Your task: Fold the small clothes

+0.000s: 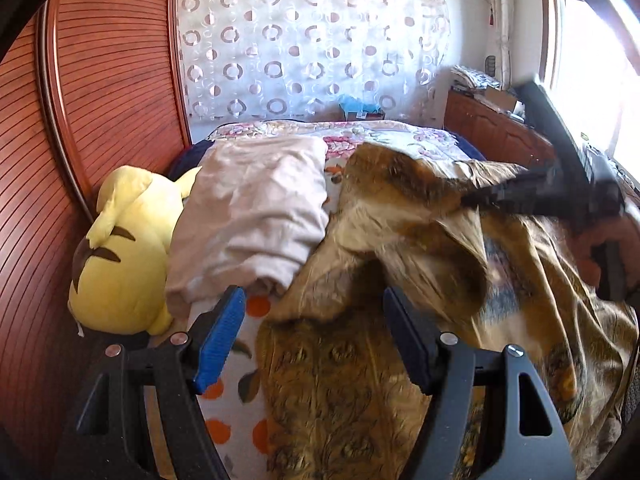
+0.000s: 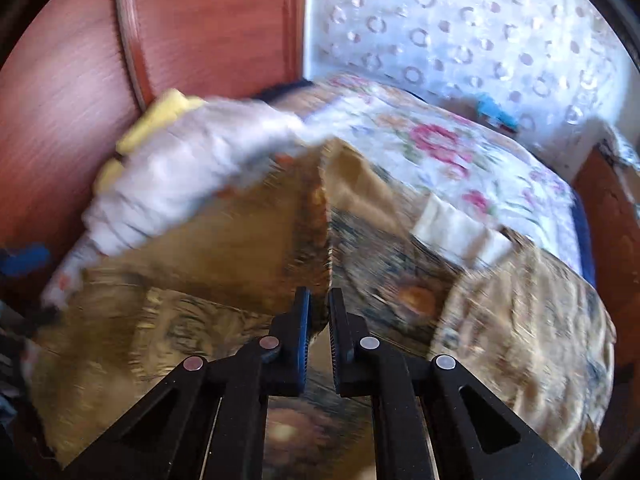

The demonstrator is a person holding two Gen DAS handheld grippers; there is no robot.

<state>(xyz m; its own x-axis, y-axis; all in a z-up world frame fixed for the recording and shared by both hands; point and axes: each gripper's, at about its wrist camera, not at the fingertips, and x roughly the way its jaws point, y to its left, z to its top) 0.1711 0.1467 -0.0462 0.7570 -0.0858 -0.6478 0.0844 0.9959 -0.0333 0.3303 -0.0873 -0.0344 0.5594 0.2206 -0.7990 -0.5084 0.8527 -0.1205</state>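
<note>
While the gold-brown patterned garment (image 1: 360,360) lies spread and rumpled over the bed, it reads as only partly folded at best: one flap is lifted and doubled over toward the middle, with no flat, squared shape yet, so I judge most of the folding is left to do. Its long axis seems to run from the near edge of the bed, by the left gripper, away and rightward toward the window side, though creases and motion blur make the outline hard to trace, and I cannot tell which end is collar or hem. The right gripper (image 2: 318,312) has its jaws drawn narrow and pinches a raised ridge of this garment; from the left wrist view it reaches in from the garment's far right side, holding that fold up off the bed. The left gripper (image 1: 314,340) hangs over the garment's near end with its jaws wide apart, gripping nothing. Just left of the garment, touching its edge, sits a pale pink folded cloth (image 1: 252,216), already compact, perhaps a finished piece. Beyond that, farther left of the garment, a yellow plush toy (image 1: 120,256) leans by the wooden headboard (image 1: 100,80). Under the garment lies the floral bedspread (image 1: 380,136), and behind it, past the garment's far end, hangs a circle-patterned curtain (image 1: 312,40).
</note>
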